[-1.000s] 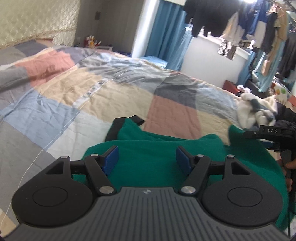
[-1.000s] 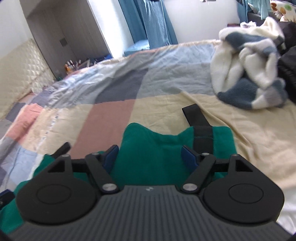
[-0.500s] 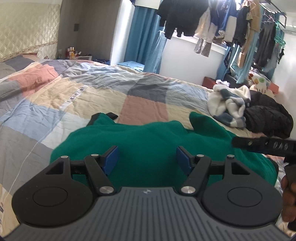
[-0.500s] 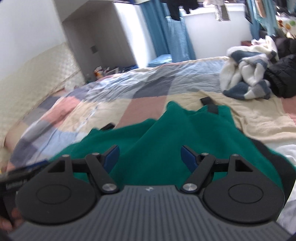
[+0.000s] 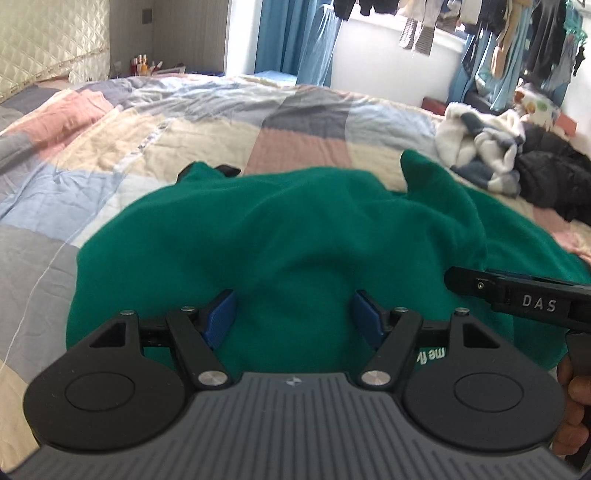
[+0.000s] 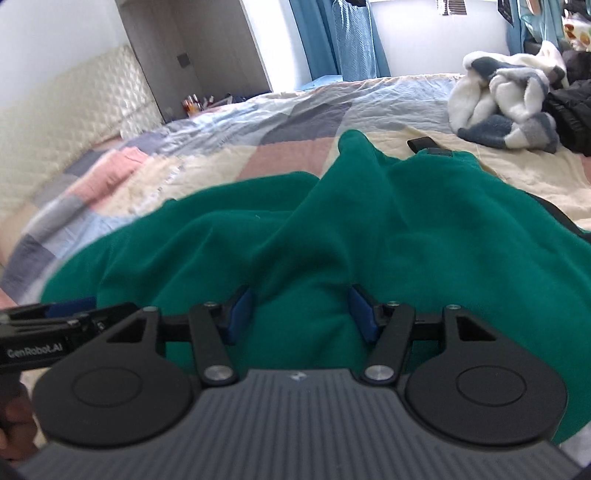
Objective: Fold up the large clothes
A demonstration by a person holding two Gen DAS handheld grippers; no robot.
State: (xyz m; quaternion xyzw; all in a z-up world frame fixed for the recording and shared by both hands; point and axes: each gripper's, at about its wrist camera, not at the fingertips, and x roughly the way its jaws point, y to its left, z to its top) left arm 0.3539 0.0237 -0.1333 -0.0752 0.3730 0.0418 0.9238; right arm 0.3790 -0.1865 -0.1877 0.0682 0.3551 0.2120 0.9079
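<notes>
Your green garment (image 5: 295,240) lies bunched on the patchwork bed (image 5: 110,147), running crosswise straight ahead of both claws. Left gripper (image 5: 293,317) gapes wide over cloth, gripping nothing. Right gripper (image 6: 299,310) has just been closing around a raised ridge, pads not yet pinching

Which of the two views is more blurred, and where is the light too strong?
Right wrist view: more blurred, the headboard and quilt smeared at left. Left wrist view: sharper, only the green garment soft; the window behind the hanging clothes is overexposed. Both bend straight lines near the edges.
</notes>
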